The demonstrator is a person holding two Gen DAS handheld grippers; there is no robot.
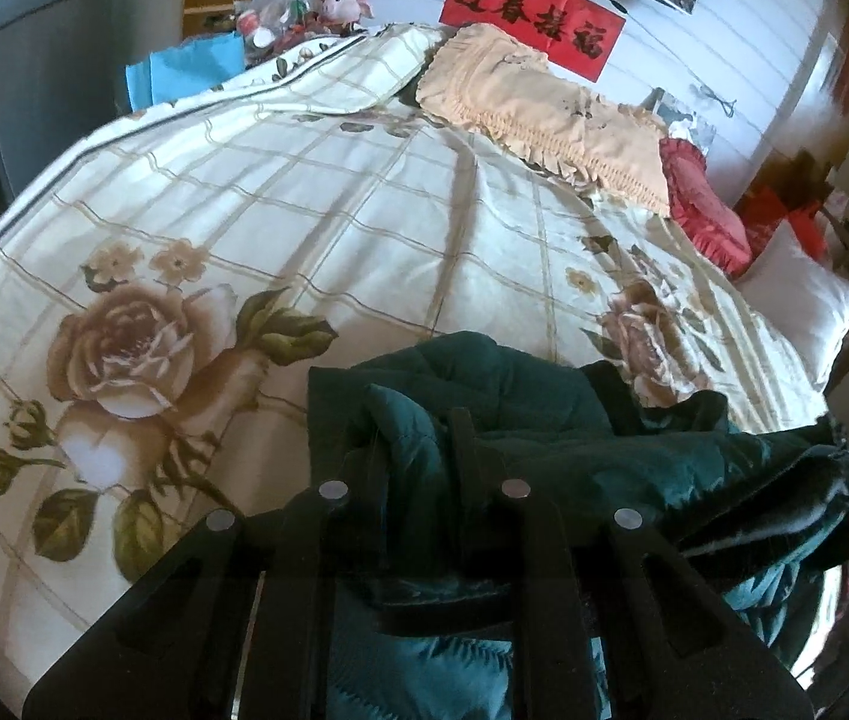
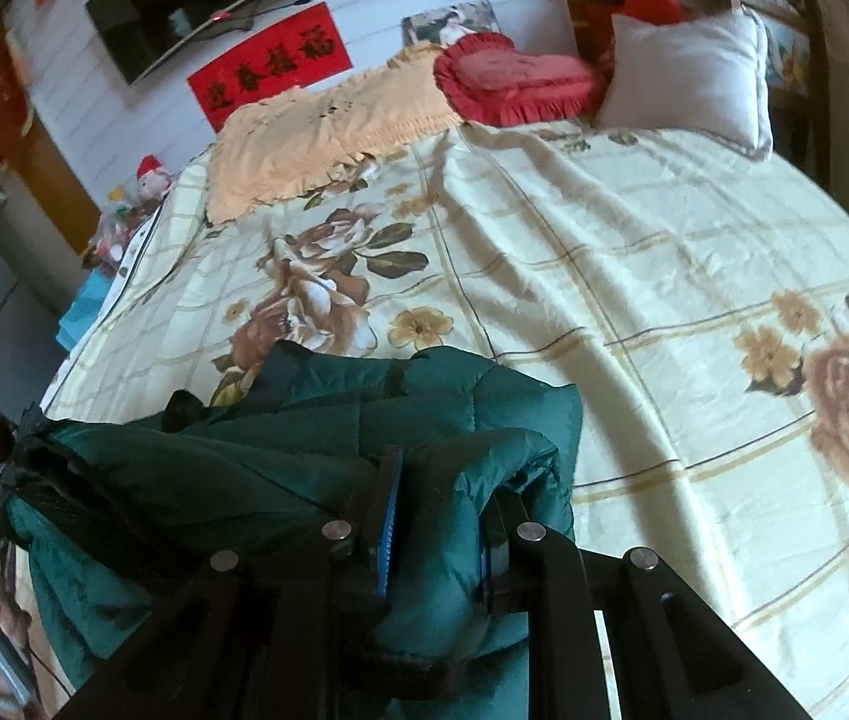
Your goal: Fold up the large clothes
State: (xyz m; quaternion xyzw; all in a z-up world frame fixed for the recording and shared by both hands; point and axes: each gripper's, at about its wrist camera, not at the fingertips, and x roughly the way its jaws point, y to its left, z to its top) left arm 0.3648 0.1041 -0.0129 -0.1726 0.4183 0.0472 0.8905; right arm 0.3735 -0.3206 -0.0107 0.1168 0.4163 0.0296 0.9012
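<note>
A dark green quilted jacket (image 1: 520,396) lies bunched at the near edge of the bed, and it also shows in the right wrist view (image 2: 316,432). My left gripper (image 1: 418,450) is shut on a fold of the jacket; its fingers are dark and partly buried in the cloth. My right gripper (image 2: 436,516) is shut on a thick fold of the jacket, with the blue-padded finger (image 2: 388,516) pressing its left side. Part of the jacket hangs over the bed edge between the two grippers.
The bed carries a cream checked cover with roses (image 1: 244,228) (image 2: 634,276). At the head lie a peach frilled pillow (image 1: 544,108) (image 2: 328,126), a red heart cushion (image 2: 514,84) and a white pillow (image 2: 688,66). A stuffed toy (image 1: 346,0) and clutter stand beside the bed.
</note>
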